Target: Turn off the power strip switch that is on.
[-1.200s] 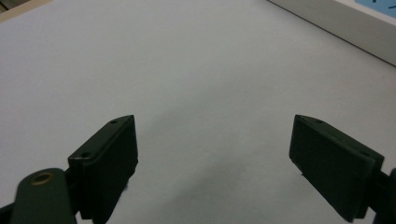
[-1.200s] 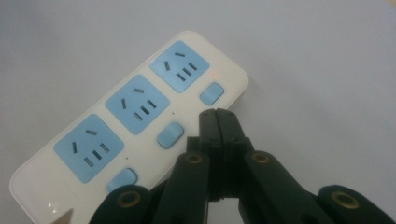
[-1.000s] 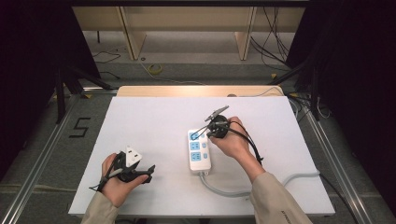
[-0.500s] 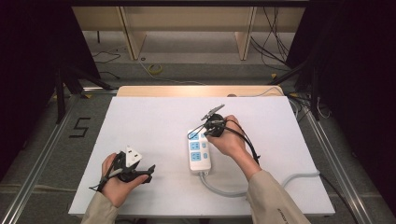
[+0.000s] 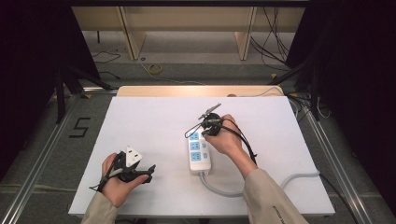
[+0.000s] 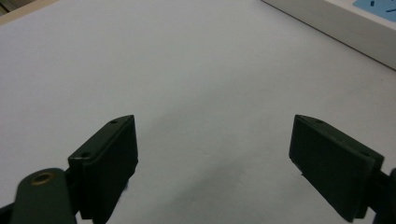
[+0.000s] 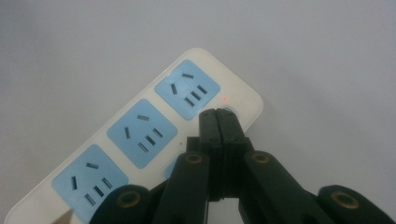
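Right tool (image 7: 217, 116) lowered, jaws together on power strip (image 5: 199, 152); left tool (image 6: 215, 158) wide, unmoved.

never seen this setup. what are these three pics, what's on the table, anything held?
No robot here: a person holds a handheld two-jaw gripper in each hand. The high view looks down on the white table. Each of the other two pictures comes from a camera riding on one gripper.

On the table lies a white power strip with three blue sockets.

The left gripper is open above bare table. The right gripper has its jaws shut together, tips at a small button on the strip's end. Neither holds anything.
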Action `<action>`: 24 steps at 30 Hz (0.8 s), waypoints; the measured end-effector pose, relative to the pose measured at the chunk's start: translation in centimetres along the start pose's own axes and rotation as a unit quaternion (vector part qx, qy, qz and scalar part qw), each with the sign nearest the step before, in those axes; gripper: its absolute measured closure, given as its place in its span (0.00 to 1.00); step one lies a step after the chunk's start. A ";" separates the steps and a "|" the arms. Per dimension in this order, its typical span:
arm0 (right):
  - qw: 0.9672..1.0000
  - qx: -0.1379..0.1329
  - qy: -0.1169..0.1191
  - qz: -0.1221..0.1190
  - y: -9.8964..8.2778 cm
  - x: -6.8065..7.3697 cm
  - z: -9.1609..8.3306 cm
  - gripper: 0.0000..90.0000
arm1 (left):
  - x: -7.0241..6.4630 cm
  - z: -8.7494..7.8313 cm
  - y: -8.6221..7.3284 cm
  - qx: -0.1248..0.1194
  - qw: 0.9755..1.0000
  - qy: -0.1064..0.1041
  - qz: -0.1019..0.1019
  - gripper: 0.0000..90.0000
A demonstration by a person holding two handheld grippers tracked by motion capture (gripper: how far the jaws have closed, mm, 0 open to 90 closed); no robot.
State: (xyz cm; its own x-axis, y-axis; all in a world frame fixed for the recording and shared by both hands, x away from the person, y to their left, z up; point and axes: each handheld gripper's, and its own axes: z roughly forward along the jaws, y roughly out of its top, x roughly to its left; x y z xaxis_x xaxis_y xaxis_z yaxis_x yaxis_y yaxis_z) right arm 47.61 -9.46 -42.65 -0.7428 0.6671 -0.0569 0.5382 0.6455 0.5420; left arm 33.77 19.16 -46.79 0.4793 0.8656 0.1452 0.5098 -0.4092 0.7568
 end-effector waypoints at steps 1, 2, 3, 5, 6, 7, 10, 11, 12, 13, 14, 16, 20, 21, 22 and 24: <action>1.000 0.001 0.000 0.000 0.1 0.1 0.1 1.00 | 0.0 0.0 0.0 0.001 1.000 0.000 0.001 0.17; 1.000 0.001 0.000 0.000 0.1 0.1 0.1 1.00 | 0.0 0.0 0.0 0.001 1.000 0.000 0.001 0.17; 1.000 0.002 0.000 -0.001 0.2 0.1 0.2 1.00 | 0.0 0.0 0.0 0.000 1.000 0.000 0.001 0.17; 1.000 0.002 0.000 -0.001 0.3 0.1 0.3 1.00 | 0.0 0.0 0.0 0.000 1.000 0.000 0.001 0.17; 1.000 0.002 0.000 -0.001 0.3 0.1 0.3 1.00 | 0.0 0.0 0.0 0.000 1.000 0.000 0.001 0.17; 1.000 0.004 0.001 -0.002 0.4 0.1 0.4 1.00 | 0.0 0.0 0.0 0.000 1.000 0.000 0.000 0.17; 1.000 0.000 -0.002 -0.004 0.6 0.1 0.6 1.00 | 0.0 0.0 0.0 0.000 1.000 -0.001 0.001 0.17; 1.000 0.002 -0.002 -0.002 0.8 0.1 0.7 1.00 | 0.0 0.0 0.0 0.000 1.000 -0.001 0.000 0.17; 1.000 0.002 -0.002 -0.002 0.8 0.1 0.7 1.00 | 0.0 0.0 0.0 0.000 1.000 -0.001 0.000 0.17; 1.000 0.004 -0.003 -0.002 0.9 0.1 0.8 1.00 | 0.0 0.0 0.0 0.000 1.000 -0.001 0.001 0.17; 1.000 0.003 -0.004 -0.001 1.0 0.0 0.9 1.00 | 0.0 0.0 0.0 0.001 1.000 -0.001 0.001 0.17; 1.000 0.006 -0.004 0.000 1.1 0.0 1.1 1.00 | 0.0 0.0 0.0 0.001 1.000 -0.001 0.000 0.17; 1.000 0.009 -0.006 0.001 1.1 -0.1 1.4 1.00 | 0.0 0.1 0.0 0.002 1.000 -0.002 0.002 0.17; 1.000 0.008 -0.006 0.001 1.0 -0.1 1.5 1.00 | 0.0 0.1 0.0 0.001 1.000 -0.002 0.002 0.17; 1.000 0.008 -0.006 0.001 1.0 -0.1 1.5 1.00 | 0.0 0.1 0.0 0.001 1.000 -0.002 0.004 0.17; 1.000 0.014 -0.006 0.006 1.0 -0.2 1.7 1.00 | -0.1 0.1 0.0 0.002 1.000 -0.001 0.004 0.17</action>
State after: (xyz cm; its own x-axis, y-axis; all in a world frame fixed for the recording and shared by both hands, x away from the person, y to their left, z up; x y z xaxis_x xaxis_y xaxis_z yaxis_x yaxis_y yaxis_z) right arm 48.98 -8.28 -43.47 -0.7318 0.6788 -0.0605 0.5576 0.6474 0.5196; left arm 33.80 19.07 -46.83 0.4855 0.8614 0.1493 0.5081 -0.4170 0.7537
